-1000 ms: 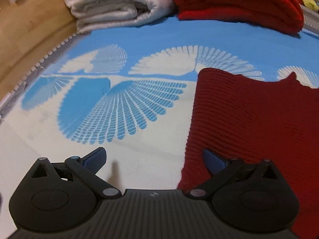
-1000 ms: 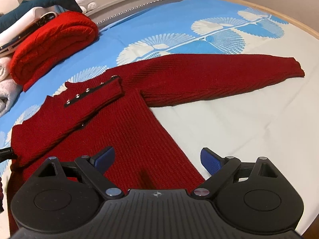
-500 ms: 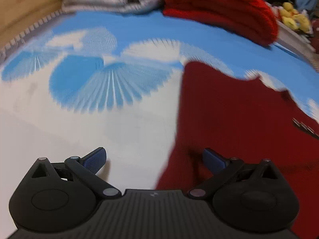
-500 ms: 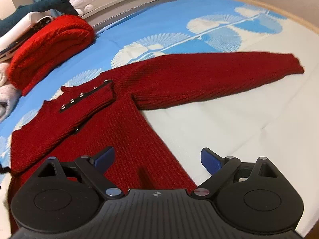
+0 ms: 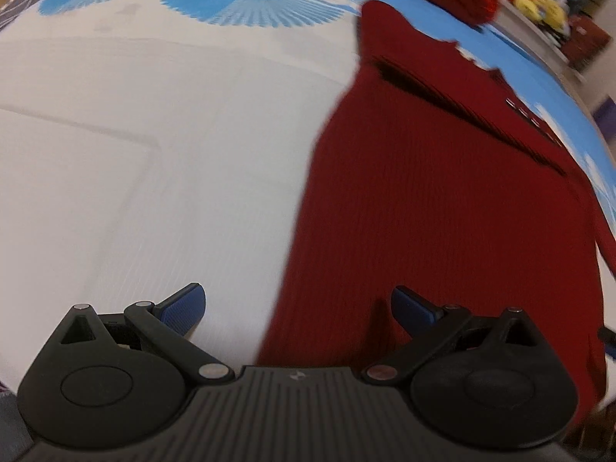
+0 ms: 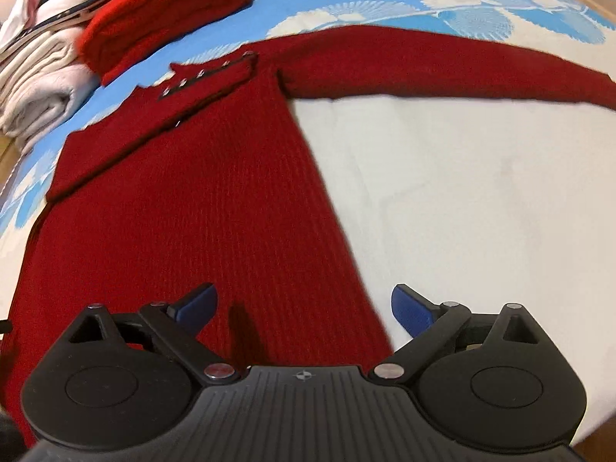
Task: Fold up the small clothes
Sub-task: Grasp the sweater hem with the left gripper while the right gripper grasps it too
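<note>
1. Through my right wrist camera I see the dark red ribbed knit sweater (image 6: 200,200) lying flat on the white bedspread with blue fan-shaped prints (image 6: 481,177). One sleeve is folded across its chest and the other stretches out to the right.
2. My right gripper (image 6: 304,306) sits low over the sweater's lower right corner with its jaws spread wide. The left blue pad is above the knit, the right one above bare bedspread, and nothing is between them.
3. My left gripper (image 5: 298,304) has its jaws spread wide too and straddles the sweater's left edge. Its left pad is over white cloth and its right pad over red knit. It holds nothing.
4. Beyond the sweater's collar, a folded bright red knit garment (image 6: 161,11) rests on the bedspread, close to the shoulder but apart from it.
5. Just left of that lies a stack of folded cream-white fleece blankets (image 6: 38,88), with more folded items piled above.
6. In the blurred left view, yellow plush toys (image 5: 539,0) sit on a ledge past the bed's far edge.
7. Nothing lies on the sweater's body between my two grippers.
</note>
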A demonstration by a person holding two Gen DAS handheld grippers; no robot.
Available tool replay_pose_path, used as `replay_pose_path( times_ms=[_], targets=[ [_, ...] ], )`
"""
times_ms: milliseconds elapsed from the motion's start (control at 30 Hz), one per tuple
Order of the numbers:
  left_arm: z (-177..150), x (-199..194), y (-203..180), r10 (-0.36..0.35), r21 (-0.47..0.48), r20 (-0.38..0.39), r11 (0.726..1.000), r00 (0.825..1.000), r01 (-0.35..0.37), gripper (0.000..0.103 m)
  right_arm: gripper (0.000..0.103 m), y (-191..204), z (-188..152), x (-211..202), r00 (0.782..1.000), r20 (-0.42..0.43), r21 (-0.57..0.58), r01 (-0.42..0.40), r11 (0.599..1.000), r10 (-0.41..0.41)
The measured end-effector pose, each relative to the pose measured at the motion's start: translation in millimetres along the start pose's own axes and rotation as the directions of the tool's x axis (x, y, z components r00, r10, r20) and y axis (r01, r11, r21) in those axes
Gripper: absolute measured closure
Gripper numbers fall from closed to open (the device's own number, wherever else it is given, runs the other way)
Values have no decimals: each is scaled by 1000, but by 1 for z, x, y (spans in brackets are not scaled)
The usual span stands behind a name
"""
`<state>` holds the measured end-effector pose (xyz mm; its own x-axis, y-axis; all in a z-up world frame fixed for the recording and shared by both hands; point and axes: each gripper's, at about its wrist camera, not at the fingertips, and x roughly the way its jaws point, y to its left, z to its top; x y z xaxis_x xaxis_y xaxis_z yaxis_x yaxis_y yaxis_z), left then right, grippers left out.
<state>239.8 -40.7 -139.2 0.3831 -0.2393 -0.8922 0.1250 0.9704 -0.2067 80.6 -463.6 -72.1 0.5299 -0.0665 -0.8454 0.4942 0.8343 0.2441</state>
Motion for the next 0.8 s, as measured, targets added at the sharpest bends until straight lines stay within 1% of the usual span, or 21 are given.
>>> replay_pose_path(
  times_ms=[100,167,200,233,267,300,333,367,400,433,467,500,600,667,733,767,800],
  targets=[
    [-22,-8,-6,-31,79,-1,996,1000,31,1,6,1,-17,-10,1000,-6,-21,-11,1000,10],
    [-32,-13,-8,-54,103,1,993,999,54,1,6,1,-26,-19,1000,-10,-17,-20,1000,20],
    [-37,-17,-8,-70,107,11,992,997,69,9,7,0,-30,-23,1000,-7,-2,-23,1000,23],
    [-42,-21,-7,-88,101,34,991,996,84,13,16,-1,-33,-28,1000,2,20,-17,1000,16],
    [-46,-24,-4,-107,90,48,991,993,103,22,41,-2,-37,-33,1000,18,48,-3,999,3],
    [-49,-26,-1,-119,74,58,991,991,115,33,82,-5,-39,-36,1000,28,80,7,997,-9],
    [-51,-29,3,-121,58,64,991,991,117,42,83,-11,-42,-38,1000,25,130,-16,991,13],
    [-52,-30,6,-115,48,65,993,991,112,68,84,-16,-45,-41,999,29,179,-34,983,30],
    [-53,-31,10,-107,36,62,994,992,105,80,84,-17,-46,-44,999,35,195,-38,980,32],
    [-53,-33,13,-118,16,61,993,991,117,82,84,-16,-48,-47,999,38,198,-38,979,31],
    [-54,-38,16,-126,-3,60,992,990,126,87,84,-15,-50,-50,999,38,205,-37,978,30],
    [-55,-45,18,-127,-10,61,992,990,128,95,85,-14,-52,-55,999,35,215,-37,976,30],
    [-62,-63,24,-140,13,76,990,987,140,95,85,-13,-59,-72,998,44,230,-64,971,55],
    [-61,-64,28,-140,21,57,990,989,139,95,85,-11,-63,-74,999,21,221,-49,974,45],
    [-63,-61,31,-132,36,40,991,990,131,95,85,-9,-59,-66,1000,-19,215,-18,976,22],
    [-62,-59,31,-128,40,39,991,991,126,92,83,-8,-57,-61,1000,-31,213,3,977,3],
    [-61,-58,32,-124,32,42,992,991,122,89,75,-9,-54,-59,999,-31,219,23,975,-16]
  ],
)
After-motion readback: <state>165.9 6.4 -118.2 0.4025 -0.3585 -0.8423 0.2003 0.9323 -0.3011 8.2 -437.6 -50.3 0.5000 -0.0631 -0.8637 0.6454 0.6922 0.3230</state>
